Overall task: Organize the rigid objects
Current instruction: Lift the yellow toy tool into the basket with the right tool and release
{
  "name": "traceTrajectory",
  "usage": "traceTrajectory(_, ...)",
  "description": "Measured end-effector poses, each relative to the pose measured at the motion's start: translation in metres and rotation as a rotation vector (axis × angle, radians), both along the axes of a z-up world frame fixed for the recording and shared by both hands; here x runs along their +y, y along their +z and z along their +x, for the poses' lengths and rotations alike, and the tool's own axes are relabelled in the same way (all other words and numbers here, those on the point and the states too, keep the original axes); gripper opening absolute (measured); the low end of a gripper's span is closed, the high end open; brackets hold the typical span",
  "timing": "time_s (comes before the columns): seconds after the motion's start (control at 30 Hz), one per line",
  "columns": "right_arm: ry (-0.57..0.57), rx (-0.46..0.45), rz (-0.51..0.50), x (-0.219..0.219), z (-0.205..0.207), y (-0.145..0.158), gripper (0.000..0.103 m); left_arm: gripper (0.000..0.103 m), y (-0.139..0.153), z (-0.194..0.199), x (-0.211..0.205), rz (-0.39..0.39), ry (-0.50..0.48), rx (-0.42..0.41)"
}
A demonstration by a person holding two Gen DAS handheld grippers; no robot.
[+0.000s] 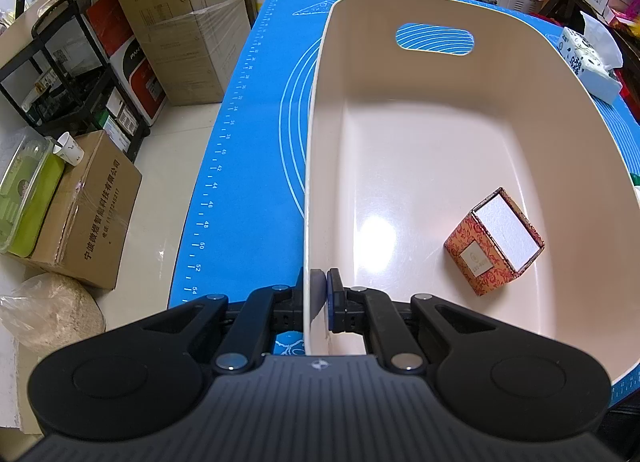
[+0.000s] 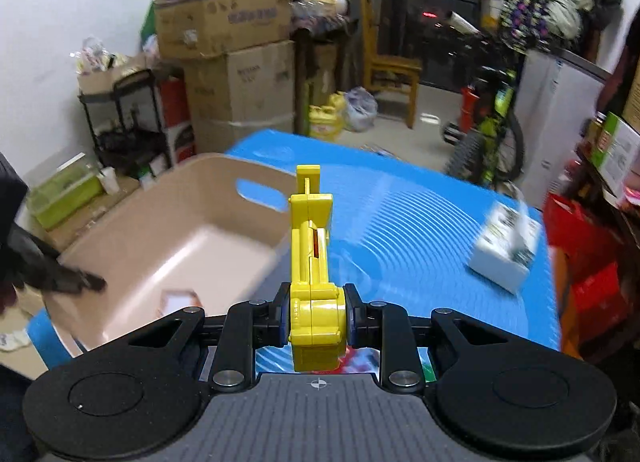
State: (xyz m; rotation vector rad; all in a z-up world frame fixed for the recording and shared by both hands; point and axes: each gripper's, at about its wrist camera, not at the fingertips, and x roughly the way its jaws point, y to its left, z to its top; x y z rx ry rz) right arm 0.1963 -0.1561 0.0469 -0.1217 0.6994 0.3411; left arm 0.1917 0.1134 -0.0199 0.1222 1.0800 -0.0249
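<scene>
A cream plastic bin (image 1: 400, 109) with a handle slot stands on the blue mat (image 1: 248, 141). A small red patterned box (image 1: 494, 242) lies tilted on the bin's floor at the right. My left gripper (image 1: 318, 298) is shut on the bin's near left rim, one finger outside and one inside. In the right wrist view my right gripper (image 2: 318, 318) is shut on a yellow plastic toy (image 2: 312, 246) that points forward, held above the mat to the right of the bin (image 2: 176, 246). The red box (image 2: 178, 300) shows blurred inside the bin.
A tissue pack (image 2: 506, 250) lies on the mat at the far right; it also shows in the left wrist view (image 1: 588, 57). Cardboard boxes (image 1: 176, 21), a black rack (image 1: 76, 73) and a bicycle (image 2: 492, 133) stand on the floor around the table.
</scene>
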Motion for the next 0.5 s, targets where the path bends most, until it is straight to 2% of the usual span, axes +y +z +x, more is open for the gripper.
traceTrajectory(0.1, 0.039, 0.004, 0.009, 0.027, 0.014, 0.002, 0.034, 0.009, 0.000, 0.000, 0.000, 0.000, 0.000, 0.000)
traceTrajectory(0.27, 0.085, 0.061, 0.021, 0.071, 0.036, -0.008, 0.034, 0.009, 0.000, 0.001, 0.000, 0.000, -0.001, 0.000)
traceTrajectory(0.5, 0.135, 0.164, -0.059, 0.121, 0.048, -0.039, 0.034, 0.009, -0.001, 0.001, 0.001, 0.003, -0.004, 0.002)
